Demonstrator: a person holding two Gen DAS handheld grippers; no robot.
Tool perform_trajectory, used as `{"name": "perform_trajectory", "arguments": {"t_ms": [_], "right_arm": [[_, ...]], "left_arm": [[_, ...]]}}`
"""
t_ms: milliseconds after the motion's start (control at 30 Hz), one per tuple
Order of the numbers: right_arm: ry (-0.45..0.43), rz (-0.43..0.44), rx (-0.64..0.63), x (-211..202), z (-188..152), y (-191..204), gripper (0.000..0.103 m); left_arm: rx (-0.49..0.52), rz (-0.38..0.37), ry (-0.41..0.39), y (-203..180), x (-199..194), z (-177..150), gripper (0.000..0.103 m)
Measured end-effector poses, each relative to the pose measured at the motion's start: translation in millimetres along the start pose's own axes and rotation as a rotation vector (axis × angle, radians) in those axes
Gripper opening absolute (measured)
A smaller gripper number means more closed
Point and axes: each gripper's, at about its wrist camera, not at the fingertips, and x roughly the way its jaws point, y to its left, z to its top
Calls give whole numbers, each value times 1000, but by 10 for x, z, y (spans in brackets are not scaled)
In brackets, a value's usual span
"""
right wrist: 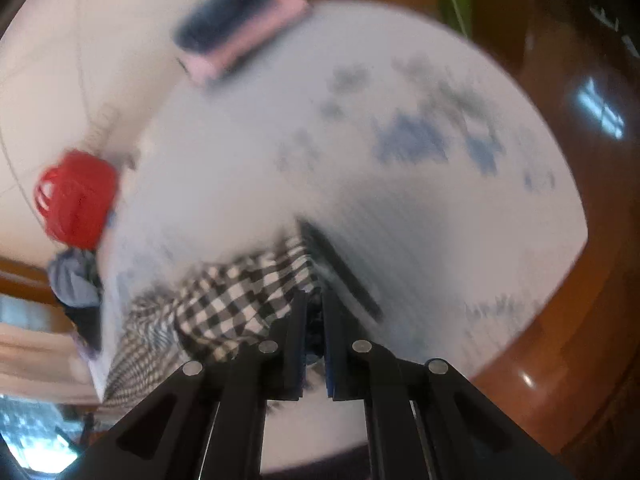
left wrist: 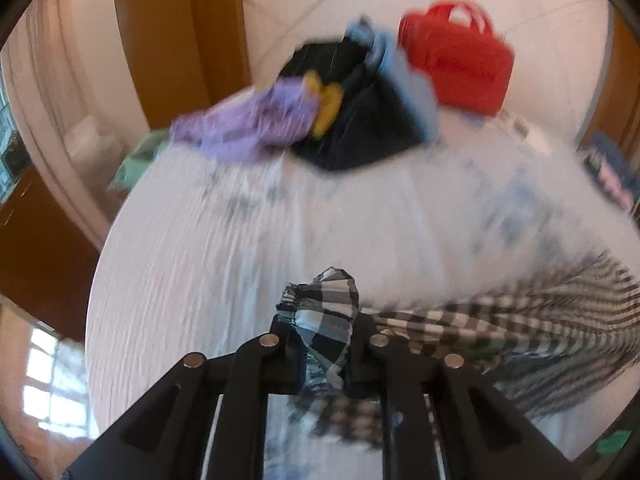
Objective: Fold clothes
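Observation:
A black-and-white checked garment hangs stretched between my two grippers above a round table with a white and blue cloth. My left gripper is shut on a bunched corner of it. My right gripper is shut on the other end of the checked garment, which trails off to the left. Both views are blurred by motion.
A pile of clothes lies at the table's far side: a dark garment, a purple one, a light blue one. A red basket stands behind it, also in the right wrist view. A folded pink and dark stack lies at the table edge.

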Motion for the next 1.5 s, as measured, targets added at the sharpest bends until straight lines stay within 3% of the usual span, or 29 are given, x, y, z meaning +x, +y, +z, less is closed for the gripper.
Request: {"name": "perform_trajectory", "arguments": {"t_ms": [33, 67, 133, 167, 300, 433, 533, 633, 700, 767, 800, 833, 867, 900, 933, 1000, 1133, 1200, 1233, 1300, 1333, 1433, 1500], "right_arm": [[31, -31, -3, 99, -28, -25, 8], [50, -67, -12, 166, -45, -34, 8], [65, -150, -40, 237, -58, -18, 9], [63, -181, -55, 240, -58, 1, 14], [-10, -184, -108, 68, 29, 176, 21], [-6, -144, -141, 175, 133, 381, 28], [12, -107, -137, 283, 155, 416, 28], [31, -96, -126, 383, 157, 425, 31], [44, -90, -116, 410, 136, 410, 42], [60, -96, -98, 434, 109, 383, 62], [68, -103, -95, 452, 105, 373, 65], [78, -112, -93, 483, 101, 359, 70], [89, -117, -91, 523, 96, 347, 70], [98, -116, -89, 559, 91, 338, 70], [106, -116, -87, 594, 87, 329, 70], [121, -118, -87, 657, 88, 320, 70], [145, -129, -78, 769, 122, 292, 70], [151, -136, -83, 784, 138, 305, 70], [154, -140, -86, 792, 145, 311, 70], [160, -142, -93, 800, 151, 317, 70], [163, -143, -97, 803, 153, 320, 70], [169, -137, -98, 804, 166, 311, 70], [173, -136, -97, 799, 165, 292, 70]], "left_arm": [[-4, -2, 23, 29, 35, -39, 29], [-13, -11, 32, 58, 16, -59, 50], [-30, -28, 50, 114, -22, -99, 79], [-39, -36, 59, 142, -41, -118, 84], [-97, -64, 2, 292, -367, 36, 84], [-149, -63, -8, 403, -433, 241, 84], [-160, -37, 90, 407, -199, 262, 84], [-177, -58, 194, 371, 34, 173, 84], [-189, -90, 234, 340, 121, 101, 84], [-203, -122, 275, 313, 201, 32, 84], [-211, -130, 303, 303, 251, -1, 84], [-203, -128, 323, 277, 286, -26, 78], [-181, -114, 337, 235, 307, -42, 47], [-158, -100, 350, 194, 329, -59, 28], [-123, -78, 336, 130, 301, -42, 22], [-28, -23, 249, -49, 131, 74, 22], [169, 42, -59, -450, -549, 354, 22], [249, 45, -162, -500, -796, 326, 24], [268, 41, -171, -466, -833, 269, 28], [256, 38, -107, -293, -742, 98, 55], [208, 44, -43, -135, -623, -22, 77], [3, 13, 99, 295, -412, -285, 81], [-119, -50, 111, 476, -416, -347, 81]]}}
